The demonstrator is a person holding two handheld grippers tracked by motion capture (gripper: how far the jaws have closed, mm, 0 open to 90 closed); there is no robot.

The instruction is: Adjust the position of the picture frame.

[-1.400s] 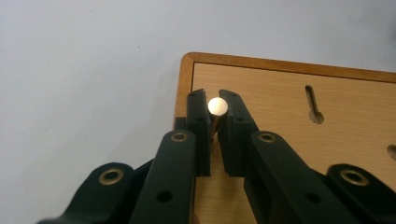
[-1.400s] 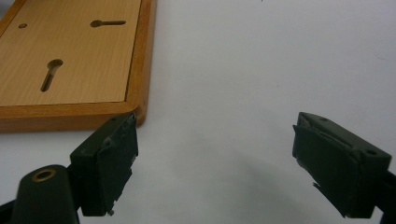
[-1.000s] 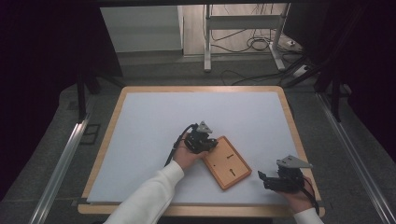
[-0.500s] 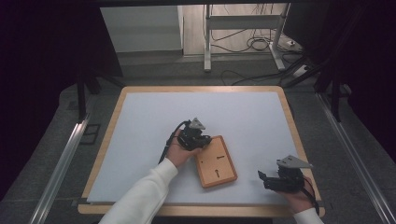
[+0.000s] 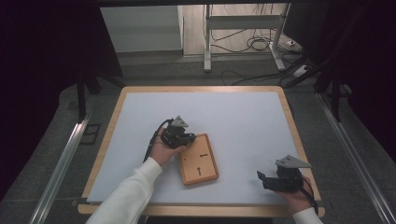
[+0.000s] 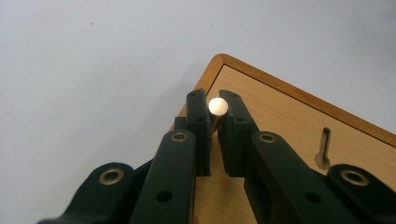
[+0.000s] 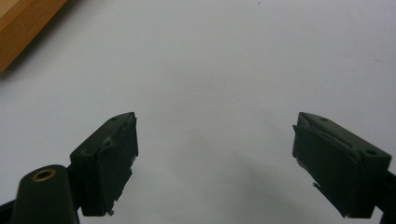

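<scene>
On the white table surface [image 5: 224,116], near the middle-front, lies a flat wooden board [image 5: 199,159] w/ a raised rim and slots in its face; it sits a bit turned, long side going away from the person. The left gripper [image 5: 186,139] is at the board's far-left corner, held by the left hand [image 5: 161,148], and the forearm in a white sleeve [image 5: 128,196] comes in from the bottom edge, slanting up and to the right. The grey plate on top of this gripper faces up. In the left gripper view the two black jaws stand narrow, closed around a small round metal peg [image 6: 218,107]; its shiny end face looks toward the camera, and the peg is just over the corner of the board [image 6: 299,135], approx. at the rim. I cannot tell if the peg's lower end touches the wood. One keyhole-shaped slot [image 6: 323,148] shows in the board further right of the jaws. The right gripper [image 5: 262,179] is well apart from the board, near the front-right corner of the table, in the right hand [image 5: 295,195], which enters at the bottom edge; its jaws point left, toward the board. In the right gripper view its jaws stand wide apart w/ nothing between them, only white surface below, and a corner of the board [image 7: 23,28] shows at top left.
</scene>
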